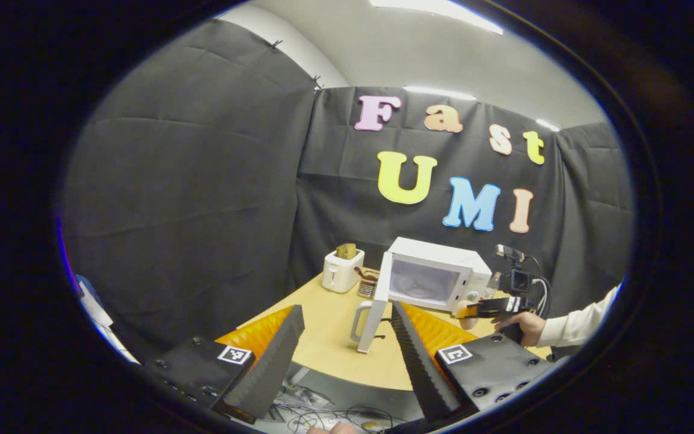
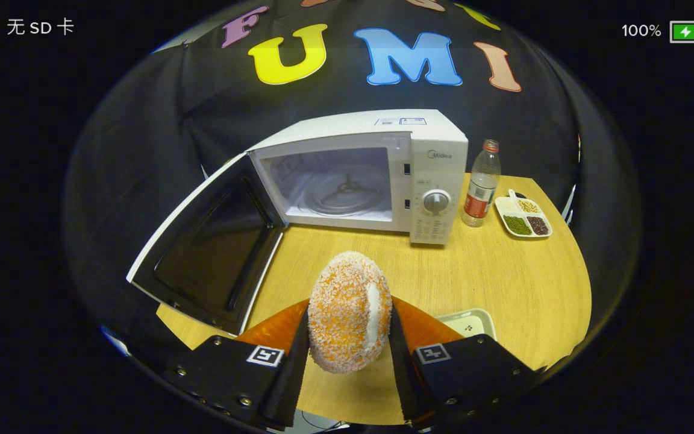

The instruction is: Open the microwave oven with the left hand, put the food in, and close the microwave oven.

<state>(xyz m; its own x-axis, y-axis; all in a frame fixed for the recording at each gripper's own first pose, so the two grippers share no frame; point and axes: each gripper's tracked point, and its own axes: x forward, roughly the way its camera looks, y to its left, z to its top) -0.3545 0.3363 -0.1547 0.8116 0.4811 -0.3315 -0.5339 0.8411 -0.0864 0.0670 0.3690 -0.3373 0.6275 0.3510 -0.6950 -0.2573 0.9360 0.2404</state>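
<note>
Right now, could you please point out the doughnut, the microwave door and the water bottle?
doughnut (image 2: 347, 310): right gripper view, sugared front.
microwave door (image 2: 214, 247): right gripper view, dark inner window.
water bottle (image 2: 478, 196): right gripper view, label.

Probably a staged recording booth: black cloth walls (image 1: 202, 181) around a table (image 2: 503, 271) with a microwave (image 2: 371, 175)

"Midea" on the microwave (image 2: 437, 155).

A rounded wooden table (image 2: 503, 277) is seen carrying a white microwave oven (image 2: 383, 175) with its door (image 2: 208, 247) swung open. Just beside the oven a plastic bottle (image 2: 481, 184) is stood upright, with a divided dish of beans (image 2: 523, 218) near it. A white toaster (image 1: 342, 270) and a small white tray (image 2: 470, 322) are also placed there.
</note>
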